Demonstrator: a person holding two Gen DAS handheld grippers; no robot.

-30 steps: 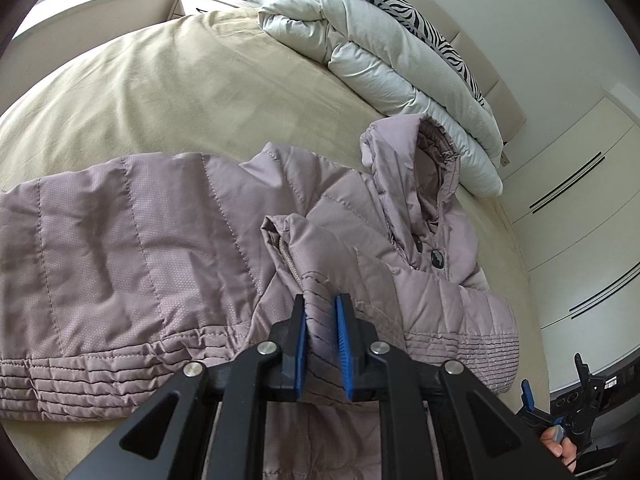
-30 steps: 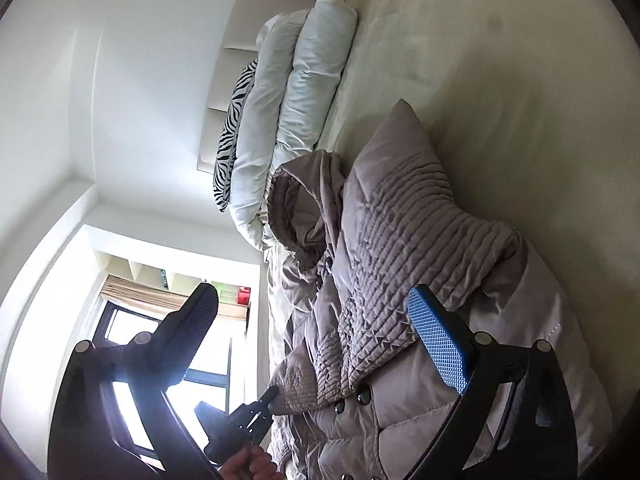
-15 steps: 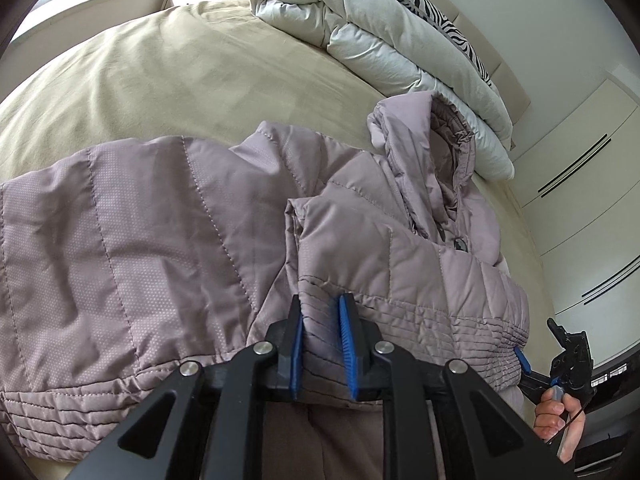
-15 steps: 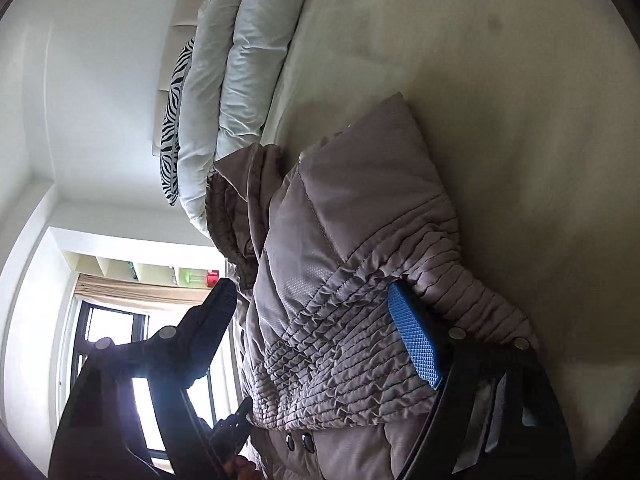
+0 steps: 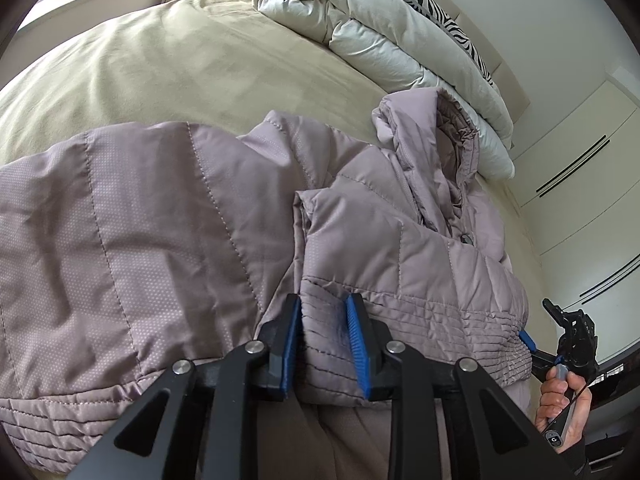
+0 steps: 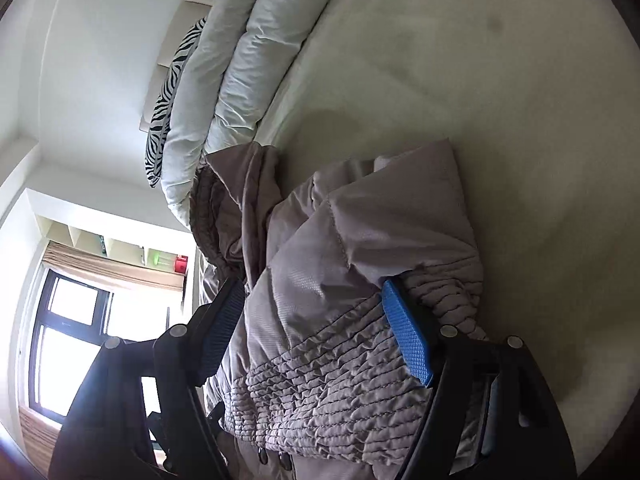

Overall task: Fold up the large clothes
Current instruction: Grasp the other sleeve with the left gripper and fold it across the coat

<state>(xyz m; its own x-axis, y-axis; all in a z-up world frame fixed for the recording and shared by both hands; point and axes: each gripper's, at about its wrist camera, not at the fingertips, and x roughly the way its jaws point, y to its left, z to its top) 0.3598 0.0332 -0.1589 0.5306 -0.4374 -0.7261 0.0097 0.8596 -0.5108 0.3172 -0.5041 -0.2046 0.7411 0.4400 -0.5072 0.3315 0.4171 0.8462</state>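
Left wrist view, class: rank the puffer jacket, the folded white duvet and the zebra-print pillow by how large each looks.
1. Puffer jacket, though nearness to the camera inflates it.
2. Folded white duvet.
3. Zebra-print pillow, mostly hidden behind the duvet, so its true size is unsure.

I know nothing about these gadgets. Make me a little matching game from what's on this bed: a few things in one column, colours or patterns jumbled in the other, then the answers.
Things:
1. puffy jacket
2. folded duvet
3. pillow
4. gripper pads

Looks:
a. zebra stripes
b. blue
c. dusty mauve
d. off-white

Pairs: 1-c, 2-d, 3-a, 4-b

The left gripper has the jacket's ribbed hem between its pads.
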